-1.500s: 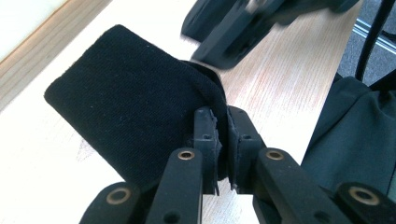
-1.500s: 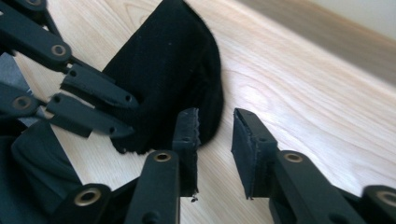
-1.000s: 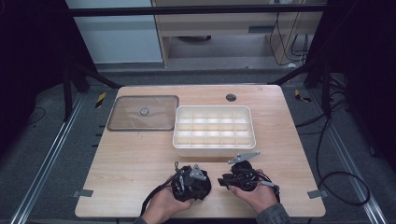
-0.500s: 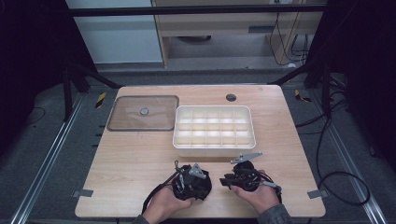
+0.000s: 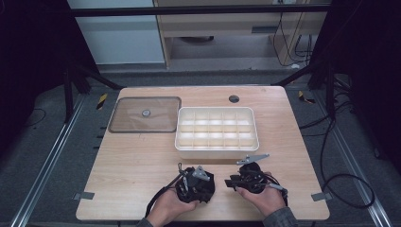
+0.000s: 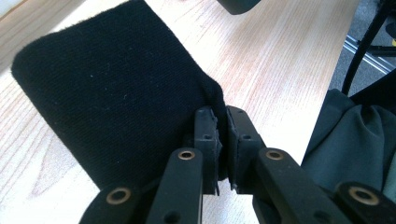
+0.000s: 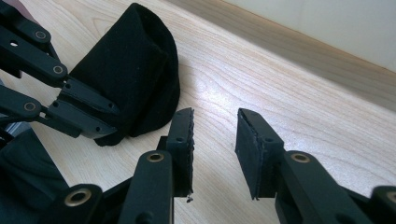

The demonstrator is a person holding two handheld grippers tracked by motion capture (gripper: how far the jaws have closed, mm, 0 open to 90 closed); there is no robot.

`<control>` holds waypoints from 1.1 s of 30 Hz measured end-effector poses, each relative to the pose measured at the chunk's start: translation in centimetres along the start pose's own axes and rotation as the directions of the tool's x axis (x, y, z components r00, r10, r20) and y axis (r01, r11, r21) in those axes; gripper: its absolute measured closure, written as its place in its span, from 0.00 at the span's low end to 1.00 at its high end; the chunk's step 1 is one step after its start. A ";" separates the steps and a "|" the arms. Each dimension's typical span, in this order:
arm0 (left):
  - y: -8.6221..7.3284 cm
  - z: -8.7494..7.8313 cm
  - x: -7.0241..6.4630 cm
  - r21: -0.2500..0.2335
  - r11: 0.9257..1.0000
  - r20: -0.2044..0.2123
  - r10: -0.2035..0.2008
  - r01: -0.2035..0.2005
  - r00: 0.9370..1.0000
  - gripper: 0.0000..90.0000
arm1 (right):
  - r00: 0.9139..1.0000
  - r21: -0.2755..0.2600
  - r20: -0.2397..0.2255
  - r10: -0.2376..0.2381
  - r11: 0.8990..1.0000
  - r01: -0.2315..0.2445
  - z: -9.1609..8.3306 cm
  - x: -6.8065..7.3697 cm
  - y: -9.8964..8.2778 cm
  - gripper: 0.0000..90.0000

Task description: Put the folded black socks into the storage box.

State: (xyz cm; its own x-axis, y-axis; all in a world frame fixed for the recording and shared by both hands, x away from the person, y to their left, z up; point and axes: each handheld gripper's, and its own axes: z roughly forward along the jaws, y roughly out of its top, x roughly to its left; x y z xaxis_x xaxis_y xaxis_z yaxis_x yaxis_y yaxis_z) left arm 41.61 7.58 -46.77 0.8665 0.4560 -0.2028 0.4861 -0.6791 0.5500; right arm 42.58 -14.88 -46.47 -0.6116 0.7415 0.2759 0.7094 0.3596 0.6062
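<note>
The left tool [image 6: 222,140] is squeezed tight on the edge of one black sock [image 6: 116,93], which lies on the table [image 5: 132,161] at the near edge, in front of the white tray [image 5: 216,150]. The right tool [image 7: 215,140] sits just beside the sock with its jaws partly open and nothing between them. I think the job has only just begun: the sock is caught by one tool but not yet by the other, and I count one sock, one white tray with many little boxes, one clear lid [image 5: 163,122] and two tools.
</note>
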 end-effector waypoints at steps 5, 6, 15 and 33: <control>0.0 0.4 -0.4 0.002 1.000 -0.002 0.010 -0.010 1.000 0.92 | 1.000 -0.005 0.005 0.000 1.000 0.000 -0.2 -0.1 0.0 0.72; 0.0 0.7 -0.6 0.006 1.000 0.000 0.018 -0.018 1.000 0.92 | 1.000 -0.005 0.005 -0.003 1.000 0.003 -0.2 -0.1 0.0 0.71; -0.1 0.7 -0.3 -0.013 1.000 0.007 -0.002 0.002 1.000 0.93 | 1.000 -0.003 0.002 -0.002 1.000 0.002 -0.2 -0.1 0.0 0.71; 0.1 -0.4 0.0 -0.037 0.999 -0.028 -0.025 0.024 0.999 0.87 | 1.000 -0.004 0.005 0.008 1.000 -0.008 -0.3 -0.3 -0.1 0.70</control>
State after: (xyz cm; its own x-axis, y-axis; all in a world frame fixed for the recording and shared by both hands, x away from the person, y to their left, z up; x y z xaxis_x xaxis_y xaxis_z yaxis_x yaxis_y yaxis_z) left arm 41.58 7.73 -46.37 0.8507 0.4887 -0.1936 0.5021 -0.6466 0.5743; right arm 42.57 -15.27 -46.36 -0.6039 0.7473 0.2770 0.7130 0.3514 0.6067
